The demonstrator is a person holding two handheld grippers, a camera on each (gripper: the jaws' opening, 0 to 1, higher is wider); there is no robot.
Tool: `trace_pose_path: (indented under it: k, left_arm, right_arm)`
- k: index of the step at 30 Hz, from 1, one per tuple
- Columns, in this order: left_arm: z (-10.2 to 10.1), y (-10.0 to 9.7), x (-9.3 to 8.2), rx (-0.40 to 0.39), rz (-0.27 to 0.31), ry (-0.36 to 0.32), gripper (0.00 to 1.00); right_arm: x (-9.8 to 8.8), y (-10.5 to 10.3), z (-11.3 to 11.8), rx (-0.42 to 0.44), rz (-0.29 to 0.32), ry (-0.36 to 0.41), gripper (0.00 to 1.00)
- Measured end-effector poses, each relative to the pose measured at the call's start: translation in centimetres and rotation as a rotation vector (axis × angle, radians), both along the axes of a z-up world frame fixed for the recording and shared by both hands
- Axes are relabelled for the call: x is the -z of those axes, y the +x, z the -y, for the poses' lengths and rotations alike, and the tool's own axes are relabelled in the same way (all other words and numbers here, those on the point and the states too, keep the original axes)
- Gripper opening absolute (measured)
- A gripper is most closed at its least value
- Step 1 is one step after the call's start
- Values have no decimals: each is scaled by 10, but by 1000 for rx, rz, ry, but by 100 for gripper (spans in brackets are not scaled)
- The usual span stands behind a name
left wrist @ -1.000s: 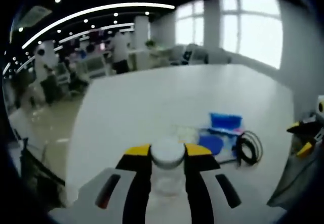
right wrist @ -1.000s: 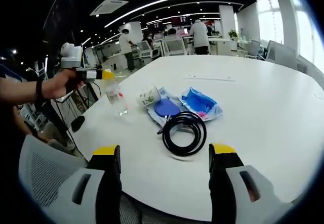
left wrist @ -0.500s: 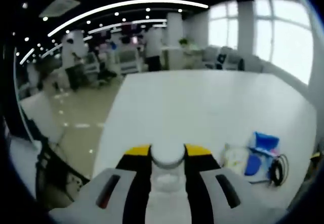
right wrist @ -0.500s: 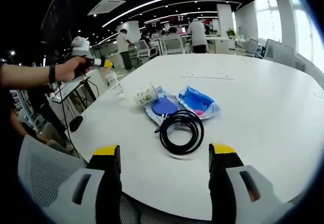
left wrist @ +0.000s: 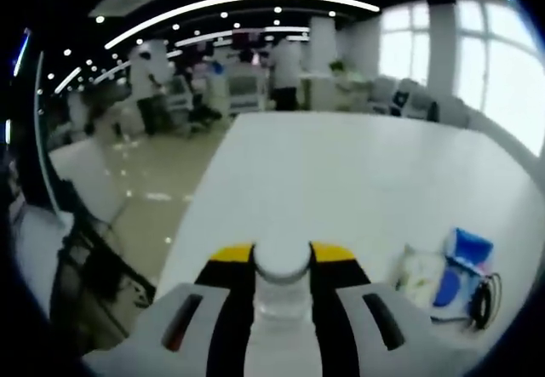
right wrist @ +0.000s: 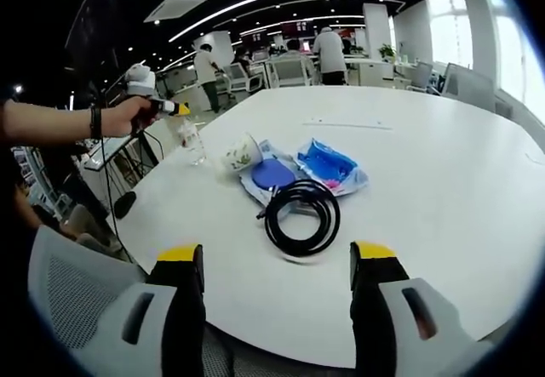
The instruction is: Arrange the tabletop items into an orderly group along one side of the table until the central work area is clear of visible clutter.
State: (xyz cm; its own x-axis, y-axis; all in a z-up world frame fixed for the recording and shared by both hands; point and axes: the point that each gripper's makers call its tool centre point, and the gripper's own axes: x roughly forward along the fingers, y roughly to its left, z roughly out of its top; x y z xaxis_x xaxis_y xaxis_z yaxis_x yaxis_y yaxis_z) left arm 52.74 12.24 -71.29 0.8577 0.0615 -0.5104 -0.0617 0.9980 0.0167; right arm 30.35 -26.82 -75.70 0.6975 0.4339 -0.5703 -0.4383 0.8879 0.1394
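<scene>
My left gripper [left wrist: 282, 258] is shut on a clear plastic bottle [left wrist: 282, 262] with a white cap, held upright between the yellow-tipped jaws. In the right gripper view the same bottle [right wrist: 192, 143] stands near the table's left edge, with the left gripper [right wrist: 168, 107] on its top and a person's hand behind it. On the white table [right wrist: 426, 181] lie a black coiled cable [right wrist: 302, 217], a blue round lid [right wrist: 272, 174], a blue packet [right wrist: 329, 162] and a tipped patterned cup [right wrist: 241, 151]. My right gripper [right wrist: 277, 262] is open above the near edge, with nothing between its jaws.
A grey mesh chair back [right wrist: 64, 296] stands by the table's near-left edge. In the left gripper view the cup [left wrist: 417, 277], blue packet [left wrist: 469, 249] and cable [left wrist: 485, 302] sit at the far right. Desks, chairs and people fill the room beyond the table.
The left gripper has carried the bottle away from the cluster toward the table's left edge, and its view has swung left. The right gripper has barely moved.
</scene>
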Motion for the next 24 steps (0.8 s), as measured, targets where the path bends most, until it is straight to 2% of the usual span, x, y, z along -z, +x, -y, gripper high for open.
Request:
trace_pose_path:
  k: [7, 16, 18, 20, 22, 24]
  left_arm:
    - [0, -2, -2, 18, 7, 14, 21]
    - [-3, -1, 2, 18, 11, -48, 22]
    - [-1, -3, 3, 39, 15, -47, 29]
    - [4, -3, 3, 119, 20, -14, 43]
    - [7, -3, 3, 157, 21, -24, 54]
    - [1, -4, 0, 162, 36, -45, 62]
  right_arm:
    - [1, -1, -2, -15, 0, -16, 70]
    - [2, -2, -3, -26, 0, -32, 70]
    - [1, -1, -2, -22, 3, -31, 70]
    - [1, -1, 0, -17, 6, -32, 70]
    - [0, 0, 1, -10, 9, -29, 70]
    - [0, 0, 2, -8, 9, -28, 70]
